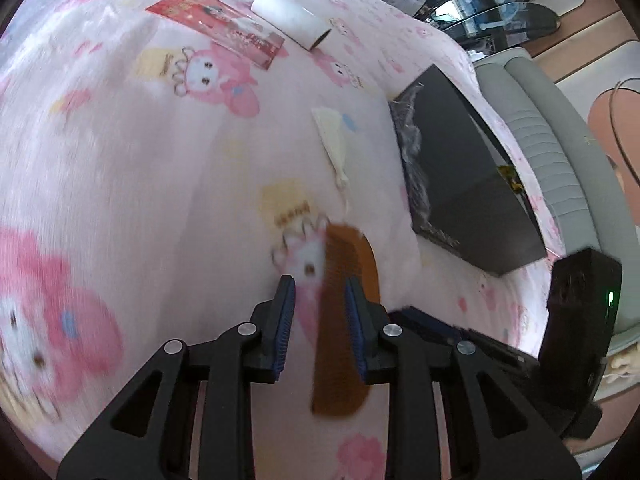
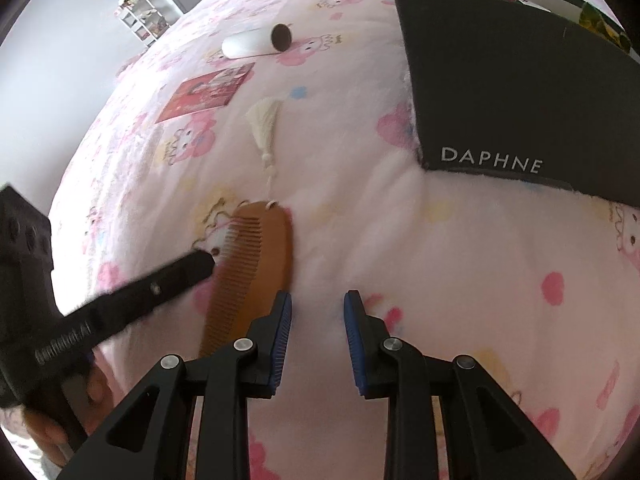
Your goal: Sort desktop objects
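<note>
Comb (image 2: 252,264), brown with a cream tassel (image 2: 264,124), lies on the pink blanket (image 2: 360,240) at centre frame in the right wrist view, well apart from the black box (image 2: 520,100) at upper right. Left claw (image 1: 320,312) straddles its teeth with jaws narrowly parted, not gripping. Right claw (image 2: 318,320) is empty, narrowly parted beside the comb. Step in hand appears to be grasping the comb; next, the left claw must close and carry it to the box.
</note>
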`<state>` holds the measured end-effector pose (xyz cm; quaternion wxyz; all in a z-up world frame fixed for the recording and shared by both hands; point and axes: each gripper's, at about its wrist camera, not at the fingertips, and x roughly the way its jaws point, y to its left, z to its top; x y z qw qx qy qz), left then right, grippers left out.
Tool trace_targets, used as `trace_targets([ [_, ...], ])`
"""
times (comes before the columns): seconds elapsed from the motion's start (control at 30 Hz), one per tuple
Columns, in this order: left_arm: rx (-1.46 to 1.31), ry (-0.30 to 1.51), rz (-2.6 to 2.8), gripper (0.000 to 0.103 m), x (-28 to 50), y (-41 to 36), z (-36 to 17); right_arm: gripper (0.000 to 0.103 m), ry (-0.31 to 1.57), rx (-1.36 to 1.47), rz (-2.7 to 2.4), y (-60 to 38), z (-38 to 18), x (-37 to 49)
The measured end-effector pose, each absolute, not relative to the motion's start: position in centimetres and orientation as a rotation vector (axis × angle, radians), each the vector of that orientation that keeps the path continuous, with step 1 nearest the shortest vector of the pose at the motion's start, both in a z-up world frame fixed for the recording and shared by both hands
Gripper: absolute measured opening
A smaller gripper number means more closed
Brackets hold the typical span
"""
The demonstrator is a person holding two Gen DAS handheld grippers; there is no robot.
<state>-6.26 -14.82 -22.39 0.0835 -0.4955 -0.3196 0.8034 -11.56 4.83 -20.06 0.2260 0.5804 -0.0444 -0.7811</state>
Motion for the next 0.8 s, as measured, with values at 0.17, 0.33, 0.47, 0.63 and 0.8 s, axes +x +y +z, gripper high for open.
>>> trace_targets([
  [0.17, -1.516, -0.960, 2.326, 0.024, -4.6, -13.6, -22.3, 0.024, -0.125, 1.579, -2.110, 4.4, -19.5, -9.9],
  [0.33, -1.542, -0.971, 2.303, 0.024, -3.2, -13.3, -22.8, 0.024, -0.083, 1.605, -2.101, 3.8, -20.0, -8.4],
  [0.47, -1.531, -1.003, 2.265, 0.024, -2.9, -12.8, -23.0, 0.024, -0.086, 1.616, -2.099, 4.1, -20.1, -7.7],
  [0.63, -1.472, -1.036, 2.178, 0.024, -2.8, -11.7, -22.7, 0.024, -0.143, 1.645, -2.097, 5.9, -19.6, -7.6],
  [0.8, -1.510, -1.044, 2.195, 0.024, -3.1, -12.0, -23.4, 0.024, -0.161, 1.675, -2.072, 6.4, -20.0, -7.3],
])
